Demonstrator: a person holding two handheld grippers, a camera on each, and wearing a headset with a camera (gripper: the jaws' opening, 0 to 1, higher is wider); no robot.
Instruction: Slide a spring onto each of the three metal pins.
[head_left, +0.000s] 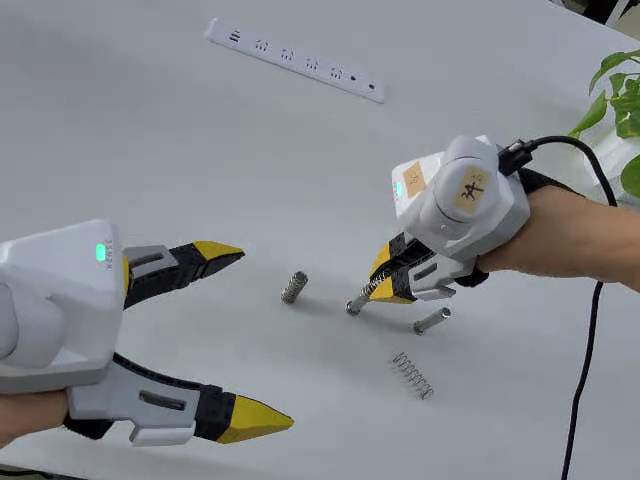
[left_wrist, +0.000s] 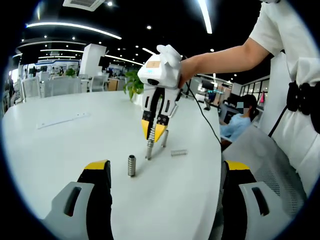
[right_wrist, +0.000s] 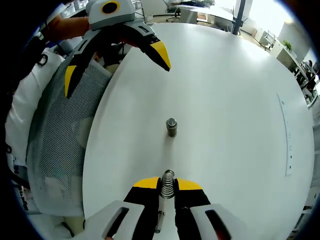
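while right tool (head_left: 381, 279) grips sprung pin (head_left: 357, 302), left tool (head_left: 265, 338) gapes; upright pin (head_left: 294, 287), bare pin (head_left: 432, 320), one loose spring (head_left: 412, 375).

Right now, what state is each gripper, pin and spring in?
left gripper: open, empty
right gripper: shut on held spring
held spring: around the tilted pin, in the jaws
tilted pin: lower end on the table
standing pin: upright, spring on it
bare pin: no spring
loose spring: lying flat on the table, untouched
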